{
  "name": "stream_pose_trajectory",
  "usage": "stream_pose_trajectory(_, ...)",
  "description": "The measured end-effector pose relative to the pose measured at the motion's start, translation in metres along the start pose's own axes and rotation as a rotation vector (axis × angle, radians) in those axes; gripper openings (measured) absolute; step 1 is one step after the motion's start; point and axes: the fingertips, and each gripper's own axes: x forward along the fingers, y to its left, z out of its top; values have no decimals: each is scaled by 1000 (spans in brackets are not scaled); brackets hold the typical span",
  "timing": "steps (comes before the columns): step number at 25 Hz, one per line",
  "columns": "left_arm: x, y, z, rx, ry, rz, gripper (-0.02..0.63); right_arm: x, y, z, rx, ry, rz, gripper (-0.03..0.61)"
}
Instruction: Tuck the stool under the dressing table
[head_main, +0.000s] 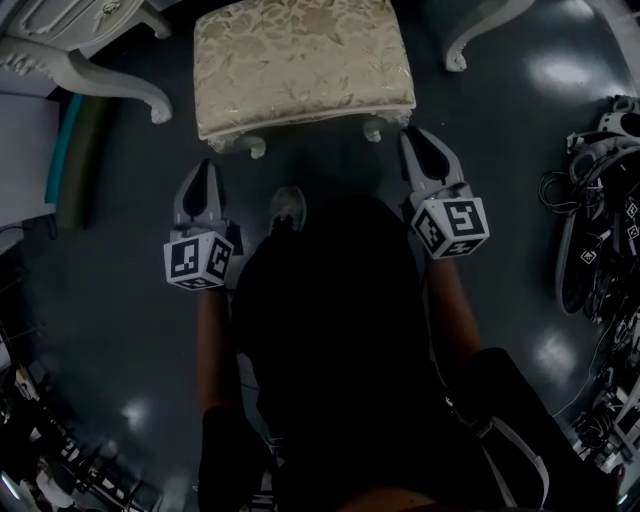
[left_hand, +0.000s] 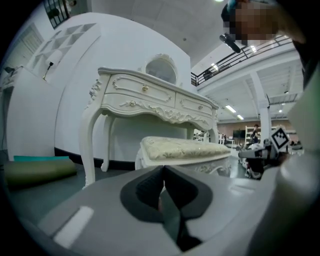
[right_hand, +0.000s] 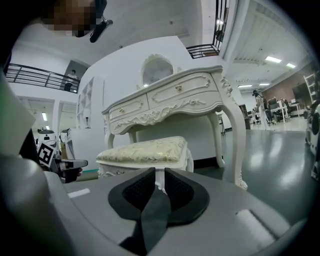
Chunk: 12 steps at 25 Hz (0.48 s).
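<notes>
Dark, glossy floor (head_main: 330, 170) fills the head view and mirrors the ceiling lights. At the top centre of that view stands the stool (head_main: 300, 60), with a pale gold patterned cushion on a white carved frame and short curled feet. It sits between two curved white legs of the dressing table (head_main: 110, 85), one at the upper left and one at the upper right. Both gripper views show it upright beneath the table's carved drawer front. How far under it reaches cannot be told.

The right gripper (head_main: 415, 140) lies just beside the stool's lower right corner, near the foot there. Its jaws stand a narrow slit apart. Through the slit a strip of the stool's white frame shows beyond, and nothing is pressed between the pads. The left gripper (head_main: 205, 172) is below and to the left of the stool's lower left foot, apart from it. Its jaws are closed together on nothing.

Each gripper carries a marker cube, the left cube (head_main: 198, 260) and the right cube (head_main: 452, 225), with the person's forearms running down from them. A shoe (head_main: 287, 208) shows between the grippers, below the stool.

An oval mirror (left_hand: 161, 70) rises behind the tabletop. A green roll (head_main: 85, 160) lies on the floor at the left edge. Tangled cables and gear (head_main: 600, 220) crowd the right edge.
</notes>
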Motion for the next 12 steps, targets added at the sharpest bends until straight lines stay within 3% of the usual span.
stream_pose_trajectory(4, 7, -2, -21, -18, 21, -18, 11, 3, -7, -13, -16, 11, -22, 104)
stream_pose_trajectory(8, 14, -2, -37, -27, 44, -24, 118, 6, -10, -25, -40, 28, -25, 134)
stream_pose_trajectory(12, 19, 4, -51, -29, 70, -14, 157, 11, -13, -33, -44, 40, -37, 157)
